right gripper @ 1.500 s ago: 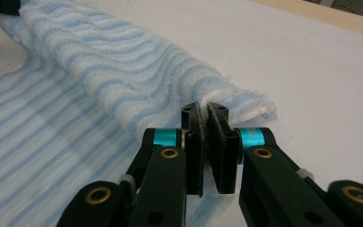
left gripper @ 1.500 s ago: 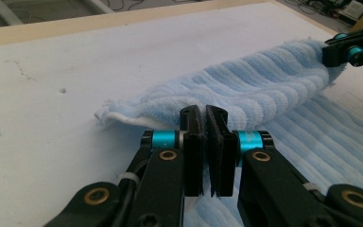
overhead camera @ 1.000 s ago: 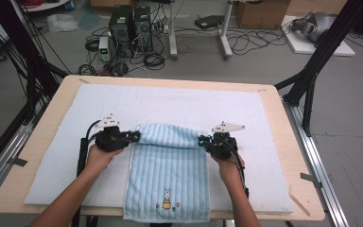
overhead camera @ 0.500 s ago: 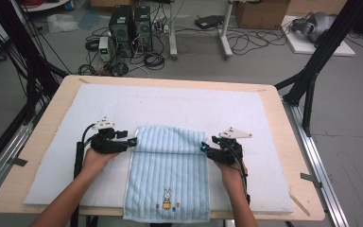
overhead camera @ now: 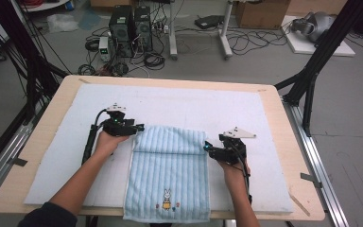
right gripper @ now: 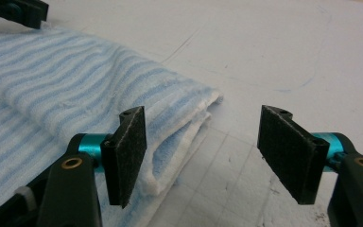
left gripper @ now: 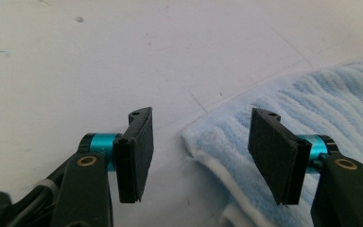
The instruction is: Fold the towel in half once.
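Note:
A light blue striped towel with a small rabbit motif lies on the white mat, its far end folded back over itself. My left gripper is at the fold's left corner. Its jaws have just been opening and stand open; the towel's corner lies between the pads, untouched. At the fold's right end is my right gripper, whose jaws have also just been opening. They are wide apart, and the folded edge rests beside the left pad without being pinched.
The white mat covers most of the wooden table. Black frame posts stand at both sides. Computer cases and cables sit on the floor beyond the far edge. The towel's near end hangs over the front edge.
Both grippers have gone from shut on the towel's folded edge to open, and the fold now lies on the towel. The left gripper has shifted a little toward the far side.

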